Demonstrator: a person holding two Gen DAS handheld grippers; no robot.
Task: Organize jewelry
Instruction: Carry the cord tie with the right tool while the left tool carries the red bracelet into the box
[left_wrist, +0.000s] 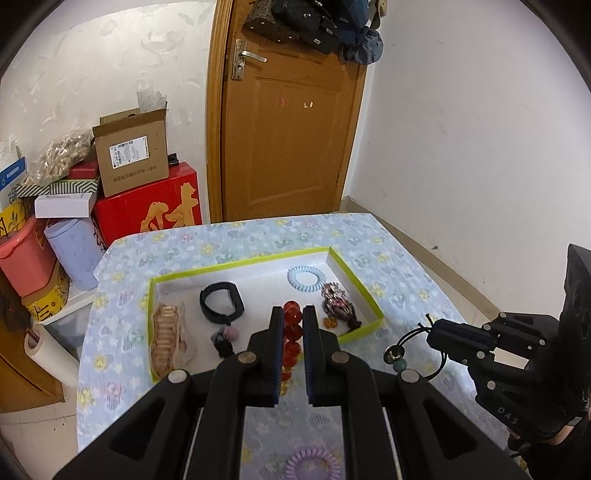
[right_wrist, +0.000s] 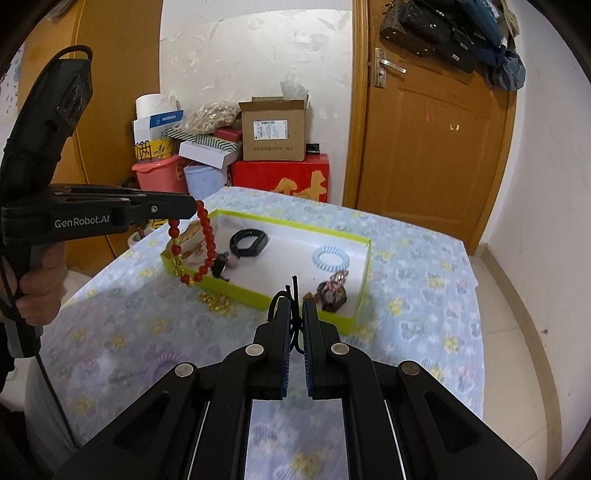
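While left claw (right_wrist: 195, 206) grips red beads (right_wrist: 207, 236) – right claw (right_wrist: 295, 306) pinches black cord (right_wrist: 293, 295) | tray (right_wrist: 362, 280): watch (right_wrist: 334, 291), coil tie (right_wrist: 330, 258)

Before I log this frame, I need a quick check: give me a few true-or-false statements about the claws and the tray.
1. The left claw grips a red bead bracelet. True.
2. The right claw is open and holds nothing. False: it is shut on a black cord bracelet.
3. The blue coil hair tie lies inside the tray. True.
4. The purple coil hair tie lies inside the tray. False: it lies on the tablecloth, outside it.
5. The black band hangs from a claw. False: it lies in the tray.
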